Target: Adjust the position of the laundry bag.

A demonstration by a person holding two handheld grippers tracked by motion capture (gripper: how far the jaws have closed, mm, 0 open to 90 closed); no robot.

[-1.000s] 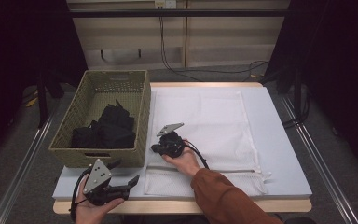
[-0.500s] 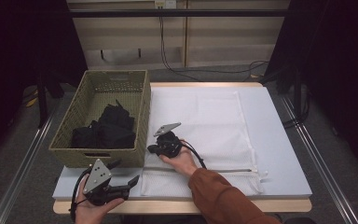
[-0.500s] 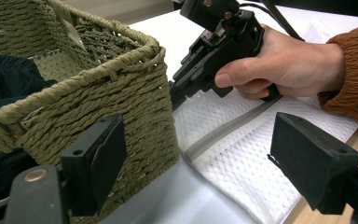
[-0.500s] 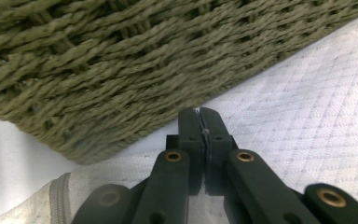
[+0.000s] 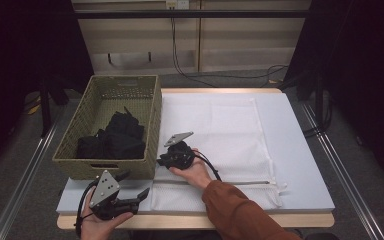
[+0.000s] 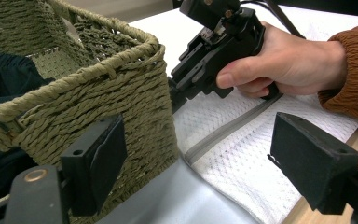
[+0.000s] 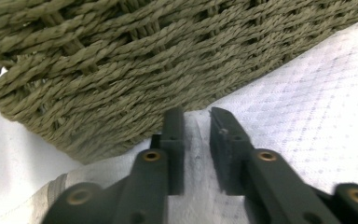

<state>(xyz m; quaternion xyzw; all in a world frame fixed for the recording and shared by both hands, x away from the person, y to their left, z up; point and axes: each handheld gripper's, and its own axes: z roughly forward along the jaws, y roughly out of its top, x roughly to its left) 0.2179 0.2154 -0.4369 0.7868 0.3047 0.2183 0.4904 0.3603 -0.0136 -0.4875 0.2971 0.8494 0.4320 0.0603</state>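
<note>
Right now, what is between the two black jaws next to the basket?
A thin pinch of white mesh bag stands between the right hand-held gripper jaws, in its own view.

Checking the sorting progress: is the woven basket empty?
No, dark clothing lies piled inside the woven basket, seen from the high view.

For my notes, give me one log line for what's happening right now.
right gripper: jaws just opened, tips over mesh laundry bag edge by basket | left gripper: open, empty | dark clothes: in basket
</note>
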